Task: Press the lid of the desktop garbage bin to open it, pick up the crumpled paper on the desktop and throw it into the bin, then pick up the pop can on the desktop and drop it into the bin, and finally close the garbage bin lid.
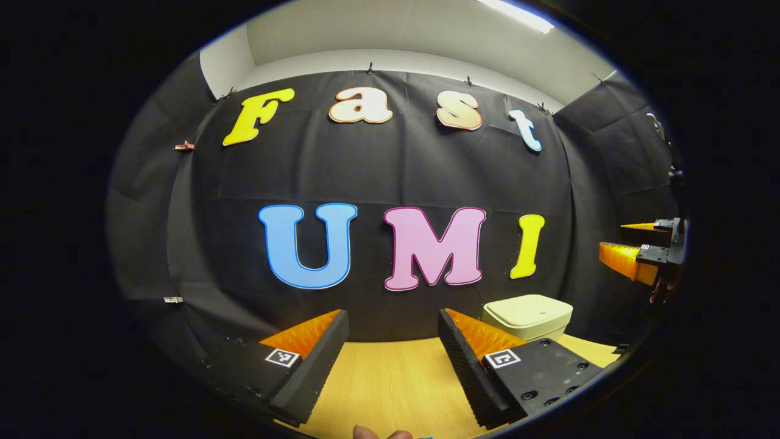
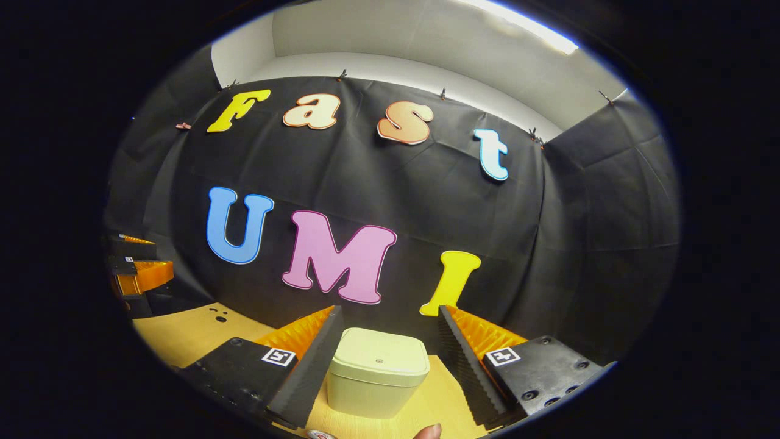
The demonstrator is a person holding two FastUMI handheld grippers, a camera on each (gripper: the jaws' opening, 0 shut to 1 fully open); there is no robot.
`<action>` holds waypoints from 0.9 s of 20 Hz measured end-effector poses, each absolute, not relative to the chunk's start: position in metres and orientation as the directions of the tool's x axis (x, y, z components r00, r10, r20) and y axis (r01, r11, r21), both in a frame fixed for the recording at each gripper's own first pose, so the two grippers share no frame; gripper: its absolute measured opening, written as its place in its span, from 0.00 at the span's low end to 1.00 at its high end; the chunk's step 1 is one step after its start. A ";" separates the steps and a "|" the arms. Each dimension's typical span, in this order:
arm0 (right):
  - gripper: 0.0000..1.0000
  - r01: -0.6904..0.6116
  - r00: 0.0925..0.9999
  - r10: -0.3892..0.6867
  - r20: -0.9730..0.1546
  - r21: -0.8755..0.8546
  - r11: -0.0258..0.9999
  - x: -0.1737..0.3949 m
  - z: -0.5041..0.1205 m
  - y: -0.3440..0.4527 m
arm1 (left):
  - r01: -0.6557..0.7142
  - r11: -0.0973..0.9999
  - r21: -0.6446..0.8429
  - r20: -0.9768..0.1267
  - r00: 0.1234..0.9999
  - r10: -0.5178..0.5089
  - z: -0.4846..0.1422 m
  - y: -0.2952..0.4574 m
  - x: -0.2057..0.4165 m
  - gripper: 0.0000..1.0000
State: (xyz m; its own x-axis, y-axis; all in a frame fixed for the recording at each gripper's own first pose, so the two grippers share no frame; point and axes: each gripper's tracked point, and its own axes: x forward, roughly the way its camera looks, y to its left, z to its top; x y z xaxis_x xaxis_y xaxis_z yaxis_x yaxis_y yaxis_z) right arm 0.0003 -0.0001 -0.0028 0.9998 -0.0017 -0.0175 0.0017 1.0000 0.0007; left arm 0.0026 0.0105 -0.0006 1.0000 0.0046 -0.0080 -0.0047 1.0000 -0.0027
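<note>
The pale green desktop bin [image 2: 378,372] stands on the wooden table [image 2: 183,332] with its lid down. In the right gripper view it sits just ahead of my right gripper [image 2: 390,314], framed by the two open fingers, and nothing touches it. In the left gripper view the bin [image 1: 527,317] is ahead and to the right, beyond the right finger. My left gripper [image 1: 393,317] is open over bare table [image 1: 390,378] with nothing between its fingers. Each gripper also appears at the edge of the other's view: the right gripper [image 1: 631,244] and the left gripper [image 2: 143,256], both held above the table.
Black cloth walls close the booth behind and on both sides. Small dark holes [image 2: 216,314] mark the tabletop at the left. A fingertip [image 2: 429,431] shows at the bottom edge, and a small round object [image 2: 320,435] beside it is too cut off to identify.
</note>
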 end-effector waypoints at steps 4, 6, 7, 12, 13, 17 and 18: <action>0.49 -0.043 0.998 0.044 -0.037 0.024 0.999 0.000 -0.006 0.009 | -0.006 1.000 -0.002 -0.008 1.000 0.006 0.001 0.012 0.001 0.95; 0.10 -0.087 0.995 0.089 -0.041 0.052 0.995 0.002 -0.006 0.015 | -0.007 1.000 -0.003 -0.006 1.000 0.007 -0.001 0.012 0.001 0.95; 0.09 -0.113 0.992 0.116 -0.045 0.065 0.991 0.005 -0.007 0.019 | -0.009 1.000 -0.004 -0.005 1.000 0.009 -0.002 0.013 0.001 0.95; 0.05 -0.098 0.995 0.098 -0.015 0.031 0.995 0.026 -0.008 0.006 | -0.029 0.999 -0.014 -0.013 0.999 0.029 -0.004 0.010 0.003 0.95; 0.05 -0.112 0.993 0.113 -0.024 0.037 0.993 0.034 -0.012 0.008 | -0.036 0.999 -0.017 -0.017 0.999 0.035 -0.006 0.009 0.003 0.95; 0.05 -0.132 0.989 0.137 -0.061 0.075 0.988 0.075 -0.038 0.003 | -0.063 0.998 -0.016 -0.018 0.998 0.063 -0.009 0.008 0.007 0.95; 0.05 -0.137 0.987 0.143 -0.073 0.080 0.987 0.083 -0.046 0.003 | -0.070 0.997 -0.015 -0.020 0.997 0.070 -0.008 0.008 0.009 0.95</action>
State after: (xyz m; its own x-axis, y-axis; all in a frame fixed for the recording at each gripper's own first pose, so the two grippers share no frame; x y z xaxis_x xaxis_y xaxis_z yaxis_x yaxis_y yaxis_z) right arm 0.0830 0.0029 -0.0461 0.9870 0.1430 -0.0733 -0.1371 0.9874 0.0795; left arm 0.0086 0.0076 -0.0077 0.9973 0.0702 -0.0195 -0.0705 0.9974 -0.0146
